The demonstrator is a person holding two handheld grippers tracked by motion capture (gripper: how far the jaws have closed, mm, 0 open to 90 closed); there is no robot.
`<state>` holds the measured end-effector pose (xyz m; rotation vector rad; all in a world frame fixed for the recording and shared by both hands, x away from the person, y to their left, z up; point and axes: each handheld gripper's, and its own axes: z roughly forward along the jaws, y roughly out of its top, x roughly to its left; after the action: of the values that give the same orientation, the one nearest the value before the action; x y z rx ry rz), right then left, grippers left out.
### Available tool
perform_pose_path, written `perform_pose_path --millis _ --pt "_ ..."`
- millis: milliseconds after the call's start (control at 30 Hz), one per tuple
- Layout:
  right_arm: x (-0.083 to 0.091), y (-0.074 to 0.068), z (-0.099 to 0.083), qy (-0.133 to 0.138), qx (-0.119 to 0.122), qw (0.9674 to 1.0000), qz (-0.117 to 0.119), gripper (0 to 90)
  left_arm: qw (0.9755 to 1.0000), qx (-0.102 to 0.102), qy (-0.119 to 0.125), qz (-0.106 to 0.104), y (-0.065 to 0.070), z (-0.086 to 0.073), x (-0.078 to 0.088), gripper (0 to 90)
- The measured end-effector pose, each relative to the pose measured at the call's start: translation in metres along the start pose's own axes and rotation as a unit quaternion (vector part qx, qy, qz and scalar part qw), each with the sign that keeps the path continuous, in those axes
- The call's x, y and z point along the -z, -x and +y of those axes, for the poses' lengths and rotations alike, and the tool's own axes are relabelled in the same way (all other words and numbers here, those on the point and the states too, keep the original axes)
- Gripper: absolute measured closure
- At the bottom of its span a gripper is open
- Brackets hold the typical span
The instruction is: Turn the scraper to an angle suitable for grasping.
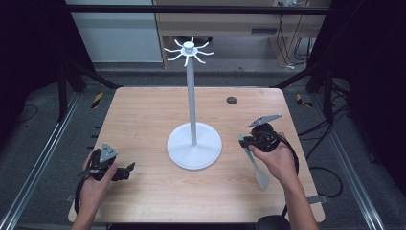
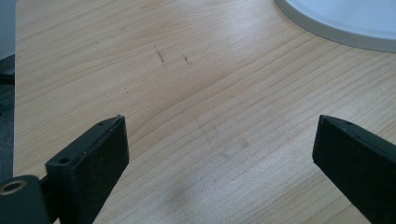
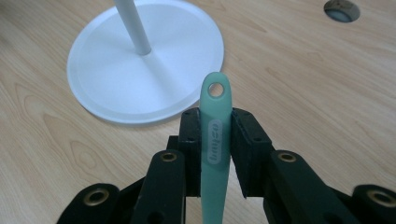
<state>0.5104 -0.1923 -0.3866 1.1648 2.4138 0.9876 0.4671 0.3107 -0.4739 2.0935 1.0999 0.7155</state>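
Note:
A white stand with a round base [image 1: 194,146] [image 3: 107,60], a thin pole [image 1: 191,103] and a ring of hooks [image 1: 189,50] on top rises from the middle of the table. My right gripper [image 1: 244,140] [image 3: 215,123] is shut on the handle of a pale green spatula [image 3: 215,140], lifted off the table to the right of the base. The handle's hanging hole [image 3: 215,89] pokes out past the jaws toward the base; the blade [image 1: 261,178] hangs back toward the person. My left gripper [image 1: 128,168] [image 2: 219,144] rests open at the table's front left, nothing between its jaws.
The wooden table [image 1: 143,120] has a round dark cable hole [image 1: 231,100] [image 3: 342,10] at the back right. The edge of the stand's base [image 2: 336,23] shows at the top right of the left gripper view. Dark frame posts and cables lie on the floor around the table.

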Motion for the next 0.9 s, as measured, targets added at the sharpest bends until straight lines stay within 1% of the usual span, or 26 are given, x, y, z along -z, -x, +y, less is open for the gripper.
perform_pose_path --millis 33,100,167,233,300,333,367,433,533,567,633,667,700,733,767,800,867,900 --pt "0.004 0.001 0.001 0.009 -0.002 1.0 -0.002 74.9 1.0 0.0 0.0 0.0 0.0 0.0 0.0 3.4" --pt "0.01 0.001 0.002 0.019 -0.007 0.9998 -0.001 74.9 1.0 0.001 0.002 0.0 0.0 0.0 0.001 3.4" --pt "0.012 0.001 0.002 0.023 -0.004 0.9997 -0.001 74.9 1.0 0.0 0.001 0.001 0.0 0.0 0.001 3.4" --pt "0.022 0.001 0.005 0.039 -0.007 0.9992 -0.002 74.9 1.0 0.0 0.001 0.001 0.0 -0.001 0.001 3.4" --pt "0.025 0.001 0.006 0.044 -0.007 0.999 -0.001 74.9 1.0 0.001 0.002 0.001 0.0 0.0 0.001 3.4" --pt "0.032 0.001 0.009 0.056 -0.008 0.9984 0.002 74.9 1.0 0.001 0.001 0.001 0.0 0.0 0.001 3.4" --pt "0.032 0.001 0.009 0.056 -0.008 0.9984 0.002 74.9 1.0 0.0 0.001 0.0 0.0 0.0 0.001 3.4" --pt "0.038 0.0 0.012 0.066 -0.009 0.9978 -0.001 74.9 1.0 0.0 0.0 0.0 0.0 -0.001 0.001 3.4" --pt "0.046 0.0 0.017 0.082 -0.008 0.9966 0.0 74.9 1.0 0.0 0.0 0.0 0.0 -0.001 0.001 3.4" --pt "0.049 0.0 0.02 0.092 -0.005 0.9957 -0.001 74.9 1.0 0.001 0.0 0.0 -0.001 -0.001 0.001 3.4" --pt "0.052 -0.001 0.024 0.101 -0.006 0.9949 -0.001 74.9 1.0 0.001 0.0 0.0 -0.001 -0.001 0.001 3.4" --pt "0.052 -0.001 0.024 0.101 -0.006 0.9949 -0.001 74.9 1.0 0.001 0.0 0.0 -0.001 -0.001 0.001 3.4" --pt "0.055 -0.002 0.026 0.112 -0.006 0.9937 -0.001 74.9 1.0 0.001 0.0 -0.001 -0.001 -0.001 0.001 3.4" --pt "0.055 -0.002 0.026 0.112 -0.006 0.9937 -0.001 74.9 1.0 0.001 0.0 -0.001 -0.001 -0.001 0.001 3.4" --pt "0.056 -0.003 0.028 0.118 -0.006 0.993 -0.002 74.9 1.0 0.0 0.0 -0.001 -0.001 -0.001 0.001 3.4" --pt "0.059 -0.004 0.03 0.128 -0.002 0.9917 -0.002 74.9 1.0 0.0 0.0 -0.002 -0.001 -0.001 0.001 3.4" --pt "0.061 -0.006 0.033 0.139 -0.004 0.9902 -0.001 74.9 1.0 0.001 0.0 -0.001 -0.001 -0.001 0.001 3.4" --pt "0.062 -0.006 0.034 0.145 -0.002 0.9894 -0.001 74.9 1.0 0.001 0.0 0.0 -0.001 -0.001 0.001 3.4"
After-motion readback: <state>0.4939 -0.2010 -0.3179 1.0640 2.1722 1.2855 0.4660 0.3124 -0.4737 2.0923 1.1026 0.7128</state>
